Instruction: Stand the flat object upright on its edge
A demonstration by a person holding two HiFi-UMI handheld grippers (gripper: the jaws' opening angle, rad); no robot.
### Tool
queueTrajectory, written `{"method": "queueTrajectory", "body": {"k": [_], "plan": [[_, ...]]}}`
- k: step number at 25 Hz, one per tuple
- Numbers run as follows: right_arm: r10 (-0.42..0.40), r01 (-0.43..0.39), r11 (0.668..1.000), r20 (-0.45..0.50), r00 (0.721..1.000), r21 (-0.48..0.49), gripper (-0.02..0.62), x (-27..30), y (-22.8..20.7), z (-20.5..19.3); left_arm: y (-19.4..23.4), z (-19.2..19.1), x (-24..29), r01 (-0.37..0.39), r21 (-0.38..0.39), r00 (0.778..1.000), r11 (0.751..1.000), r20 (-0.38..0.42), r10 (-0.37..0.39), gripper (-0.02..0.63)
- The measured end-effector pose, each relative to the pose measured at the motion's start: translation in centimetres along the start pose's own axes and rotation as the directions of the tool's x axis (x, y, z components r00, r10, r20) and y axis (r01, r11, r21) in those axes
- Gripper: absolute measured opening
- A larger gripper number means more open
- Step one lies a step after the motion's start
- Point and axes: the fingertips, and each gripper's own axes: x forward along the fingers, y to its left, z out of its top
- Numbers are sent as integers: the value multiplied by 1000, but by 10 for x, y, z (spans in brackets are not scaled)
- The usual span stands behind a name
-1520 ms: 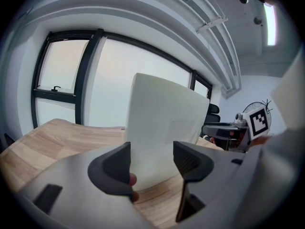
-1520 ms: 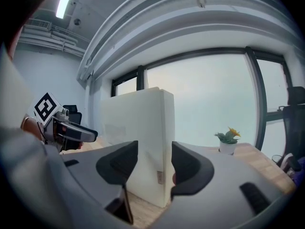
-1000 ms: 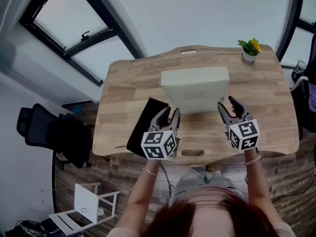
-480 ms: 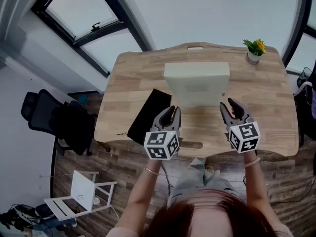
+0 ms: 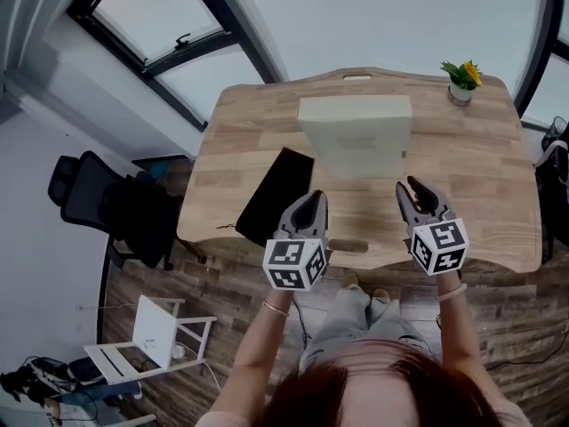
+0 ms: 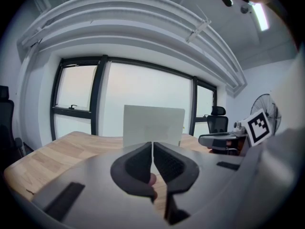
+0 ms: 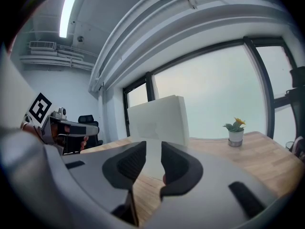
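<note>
Since the white flat object (image 5: 356, 137) already stands on its long edge, straight ahead of both claws and well apart from them, the step in hand looks like a clean release and retreat, not another lift. The left gripper (image 5: 312, 199) is closed, pad against pad, with nothing between them. It hangs over the near rim of the table (image 5: 233, 146), and the slab shows beyond its tips in the left gripper view. The right gripper (image 5: 411, 189) has just been closing and now leaves only a narrow slot. In the right gripper view that slot frames bare wood and the slab's lower face, and the pads grip nothing.

To finish well, I would keep both claws on the near side of the slab and draw them level toward the body, never sweeping inward across its face. A tall thin panel on a narrow edge should tip at a light knock. Watch it a moment before calling it settled. From the steep head view it seems plumb, though a slight lean away from the claws could not be ruled out.

A black flat thing (image 5: 275, 194) lies just ahead and left of the left claw, so that claw should avoid snagging it. A small potted plant (image 5: 462, 82) sits far ahead and right of the right claw, out of harm's way.
</note>
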Motion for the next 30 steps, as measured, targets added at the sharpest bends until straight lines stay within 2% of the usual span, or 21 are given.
{"method": "queueTrajectory", "body": {"k": [2,7,12,17,21,30], "plan": [[-5,5,1000,3,1000,9,91,-2,4,-2,-5,2,-4,30,17,1000,999,6,-30,16],[-34,33,999,8,999,30,74,-9,8,-5,-11,5,-6,89,-1,996,996,20,-89,11],[-78,77,997,23,997,11,33,-16,17,0,-20,9,-10,153,33,987,988,36,-154,11],[-113,113,994,36,993,-4,21,-26,35,11,-21,15,-25,195,46,979,980,48,-197,11],[-127,128,992,45,991,-23,11,-34,55,20,-19,20,-42,207,86,976,975,51,-212,11],[-165,168,984,58,985,-57,0,-57,94,26,-3,25,-81,197,110,976,974,76,-205,11]]}}
